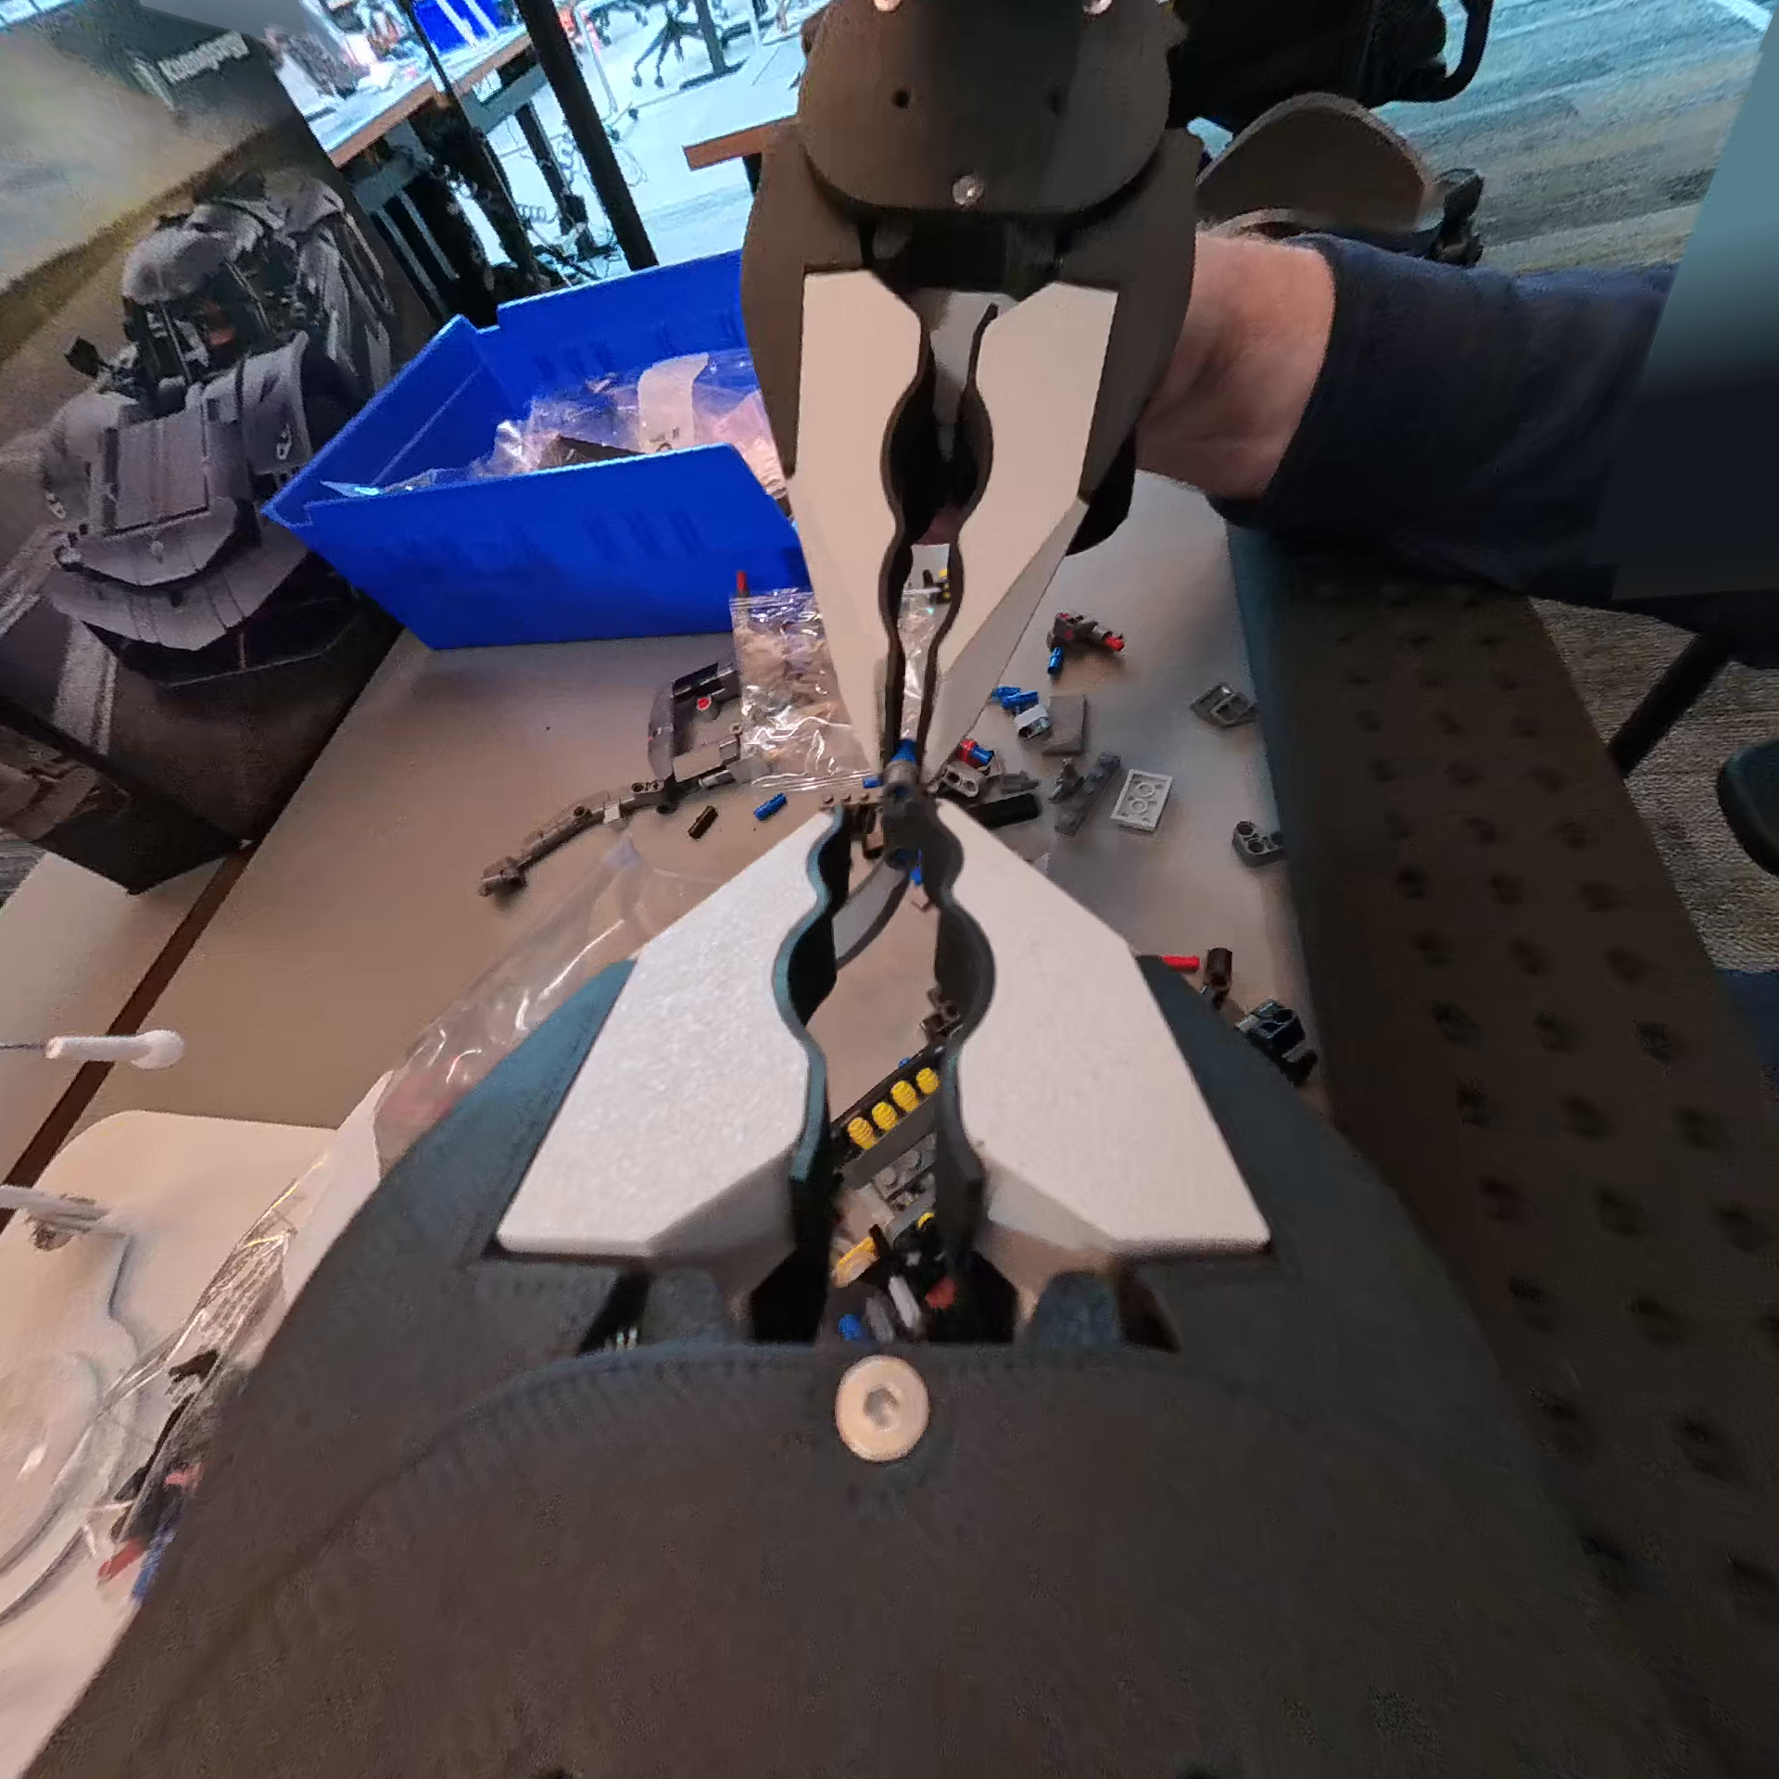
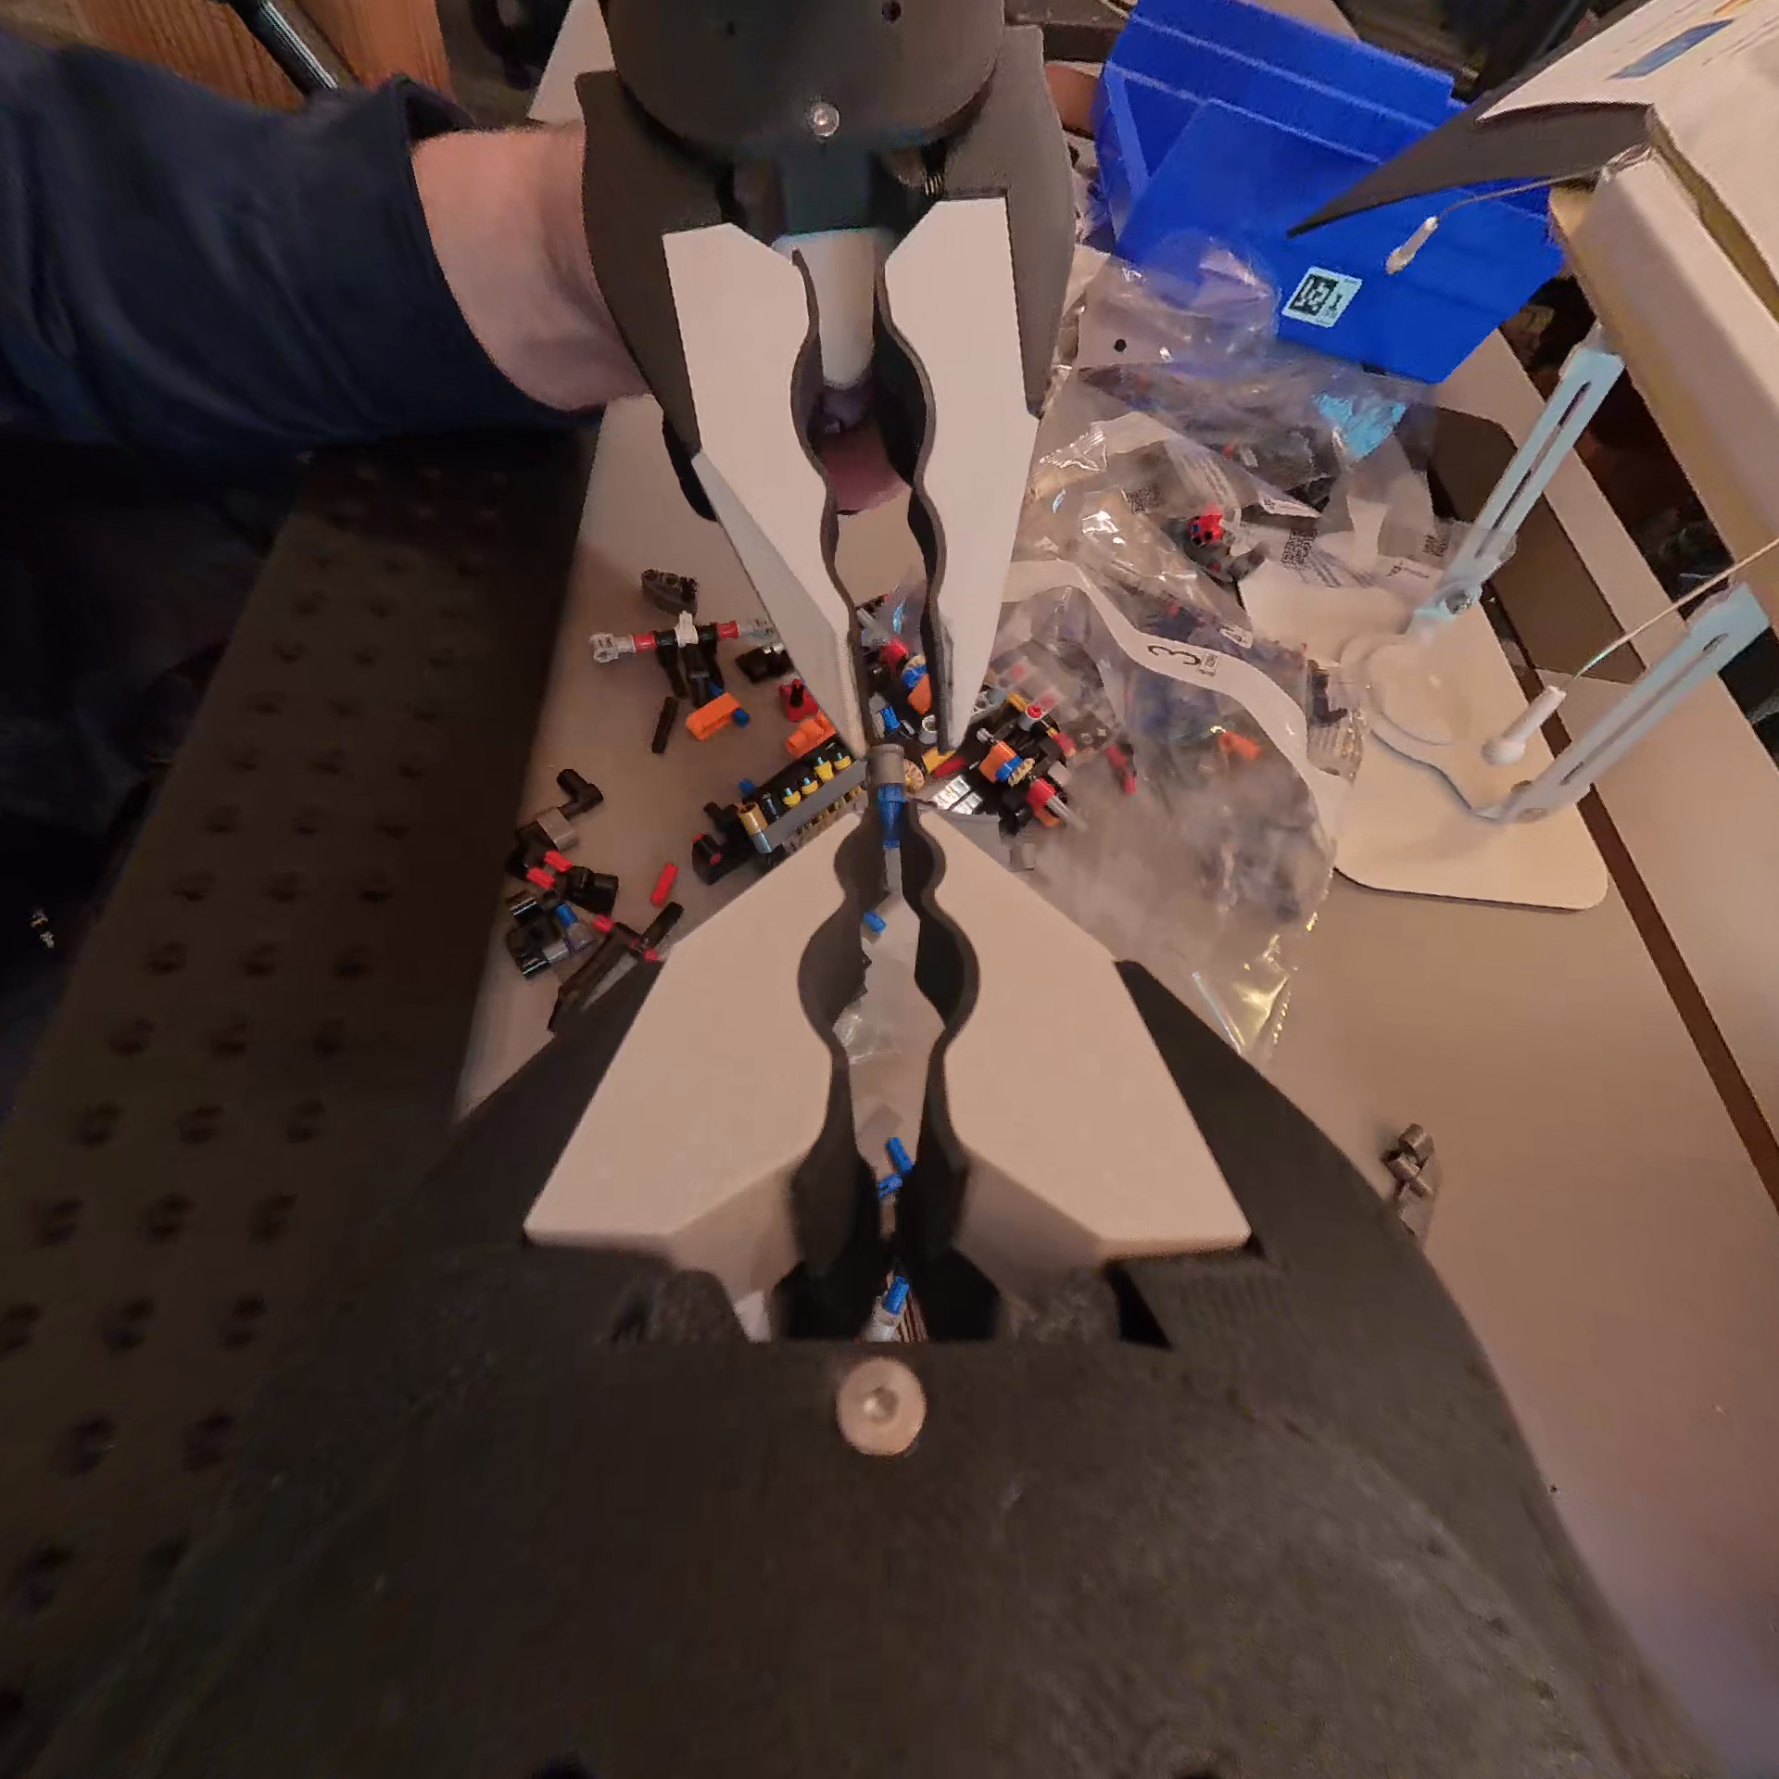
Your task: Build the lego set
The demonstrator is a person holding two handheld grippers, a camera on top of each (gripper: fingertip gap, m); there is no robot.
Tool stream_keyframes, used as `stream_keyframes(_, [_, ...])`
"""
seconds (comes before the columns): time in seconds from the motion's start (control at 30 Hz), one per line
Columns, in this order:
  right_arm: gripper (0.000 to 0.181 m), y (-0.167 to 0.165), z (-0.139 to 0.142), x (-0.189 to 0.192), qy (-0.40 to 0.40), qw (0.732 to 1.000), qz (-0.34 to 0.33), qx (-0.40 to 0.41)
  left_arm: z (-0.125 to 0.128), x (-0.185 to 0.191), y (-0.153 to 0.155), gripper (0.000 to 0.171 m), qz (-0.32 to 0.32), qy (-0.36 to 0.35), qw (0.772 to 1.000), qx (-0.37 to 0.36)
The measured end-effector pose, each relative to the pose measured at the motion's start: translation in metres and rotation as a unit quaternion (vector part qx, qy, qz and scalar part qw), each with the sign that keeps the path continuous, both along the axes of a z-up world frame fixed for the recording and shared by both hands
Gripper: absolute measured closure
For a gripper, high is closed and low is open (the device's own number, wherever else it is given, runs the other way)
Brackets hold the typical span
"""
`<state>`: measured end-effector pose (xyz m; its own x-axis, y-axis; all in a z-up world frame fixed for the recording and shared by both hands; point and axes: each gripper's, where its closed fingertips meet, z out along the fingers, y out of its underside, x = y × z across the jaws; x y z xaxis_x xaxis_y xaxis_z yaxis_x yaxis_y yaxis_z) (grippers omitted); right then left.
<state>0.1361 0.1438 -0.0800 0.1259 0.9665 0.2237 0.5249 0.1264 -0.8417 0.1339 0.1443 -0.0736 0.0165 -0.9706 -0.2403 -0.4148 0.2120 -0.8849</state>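
Blue bin (image 1: pixel 539 539) at far left of the worktop (image 1: pixel 385 818), holds clear plastic bags with dark parts inside, contents hard to make out. It carries a small square sticker with a printed code, seen in the right wrist view. More clear bags (image 2: pixel 1184 674) lie at the right of that view, full of small mixed lego pieces; white paper strips with printing run across them. Loose lego pieces (image 2: pixel 597 895) in black, red, blue, orange and grey scatter over the worktop.

Left gripper (image 1: pixel 900 818) and right gripper (image 2: pixel 890 818) meet tip to tip above the worktop. Both pinch the same small grey and blue lego piece (image 2: pixel 888 780) from opposite ends, jaws pressed nearly together on it. Its exact shape is too small and too covered to tell.

A dark printed box (image 1: pixel 164 481) showing a grey model stands at far left, cut off by the frame. A white stand (image 2: pixel 1482 770) with thin arms sits at right, partly out of view.
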Motion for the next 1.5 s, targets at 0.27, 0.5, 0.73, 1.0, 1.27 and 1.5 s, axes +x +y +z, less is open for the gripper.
stream_keyframes(0.27, [0.181, 0.000, 0.004, -0.002, 0.004, 1.000, -0.003, 0.016, -0.002, 0.005, -0.004, 0.162, -0.008, 0.005, 1.000, 0.006])
stream_keyframes(0.5, [0.181, -0.004, 0.007, -0.004, 0.008, 1.000, 0.004, 0.020, 0.004, 0.003, -0.007, 0.166, -0.013, -0.007, 1.000, -0.010])
stream_keyframes(0.73, [0.181, -0.008, 0.011, 0.001, 0.019, 1.000, 0.016, 0.015, 0.009, 0.006, -0.011, 0.167, -0.017, -0.020, 0.999, -0.027])
stream_keyframes(1.0, [0.180, 0.008, -0.006, 0.042, -0.017, 0.999, -0.041, -0.022, 0.021, -0.003, 0.003, 0.166, 0.007, -0.059, 0.996, -0.060])
stream_keyframes(1.27, [0.170, 0.007, -0.080, 0.058, -0.166, 0.976, -0.057, -0.132, 0.025, -0.010, 0.011, 0.166, 0.012, -0.082, 0.992, -0.094])
stream_keyframes(1.5, [0.160, 0.015, -0.061, 0.051, -0.121, 0.985, -0.072, -0.103, 0.029, -0.001, 0.011, 0.166, 0.000, -0.115, 0.983, -0.145])
